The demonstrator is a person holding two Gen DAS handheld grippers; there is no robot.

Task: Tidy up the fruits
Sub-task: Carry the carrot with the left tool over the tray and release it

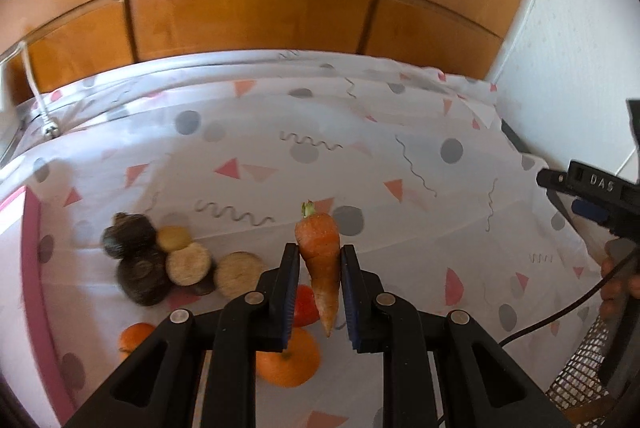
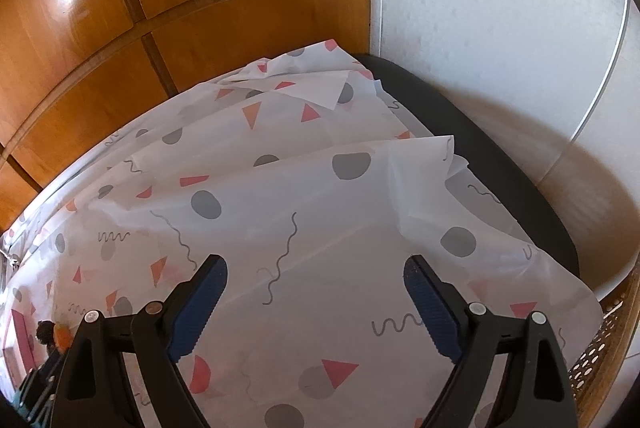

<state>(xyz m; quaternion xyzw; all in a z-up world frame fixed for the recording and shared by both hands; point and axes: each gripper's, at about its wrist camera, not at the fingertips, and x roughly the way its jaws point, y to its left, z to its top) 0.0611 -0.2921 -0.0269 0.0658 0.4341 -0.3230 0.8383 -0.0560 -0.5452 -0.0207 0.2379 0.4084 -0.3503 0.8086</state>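
Observation:
My left gripper (image 1: 320, 260) is shut on a carrot (image 1: 321, 264), held upright with its green stub up, above the patterned tablecloth (image 1: 400, 187). Below it lie an orange (image 1: 288, 360), a second orange (image 1: 134, 340) and a red fruit (image 1: 306, 306), partly hidden by the fingers. To the left sits a cluster of brown and tan round fruits (image 1: 160, 264). My right gripper (image 2: 316, 292) is open and empty above the cloth; it also shows at the right edge of the left wrist view (image 1: 592, 195).
A wooden cabinet (image 1: 260, 11) stands behind the table. A white wall (image 2: 500, 7) is at the right. A perforated basket (image 1: 580, 372) sits at the lower right, also in the right wrist view (image 2: 604, 344). A pink edge (image 1: 34, 268) runs along the left.

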